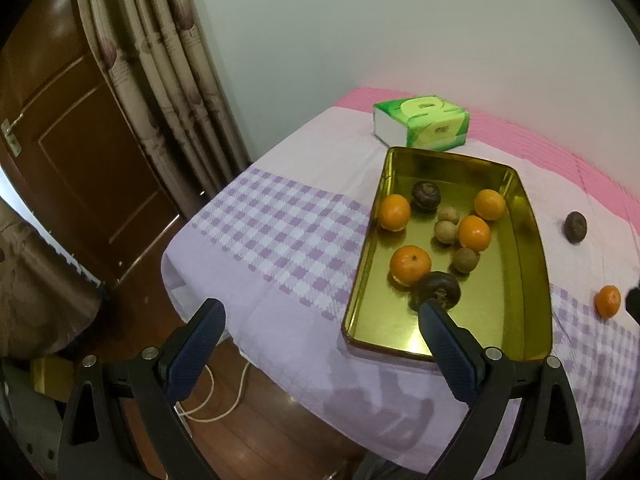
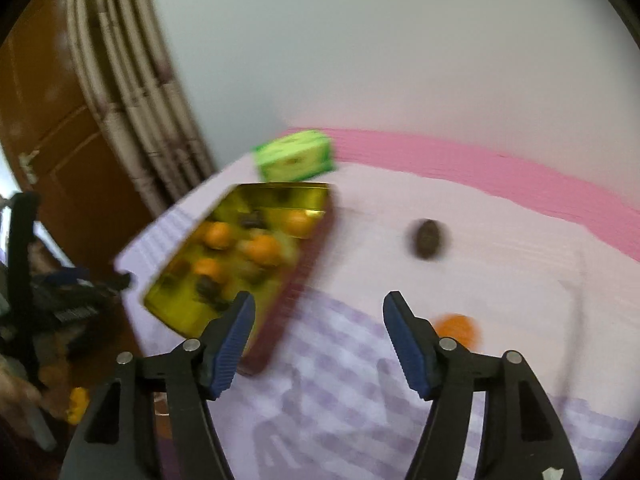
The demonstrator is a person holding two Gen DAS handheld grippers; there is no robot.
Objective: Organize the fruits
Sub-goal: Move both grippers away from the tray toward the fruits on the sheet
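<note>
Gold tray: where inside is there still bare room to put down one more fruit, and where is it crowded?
In the gold tray, bare floor lies along the far end nearest the tissue box, down the right wall, and in the near corner by the left gripper. The middle is crowded with oranges, brown fruits and dark fruits.

The left wrist view was sharp and evenly lit, with glare on the gold tray. The right wrist view was smeared by motion blur. Both bent strongly near their dark round edges.
</note>
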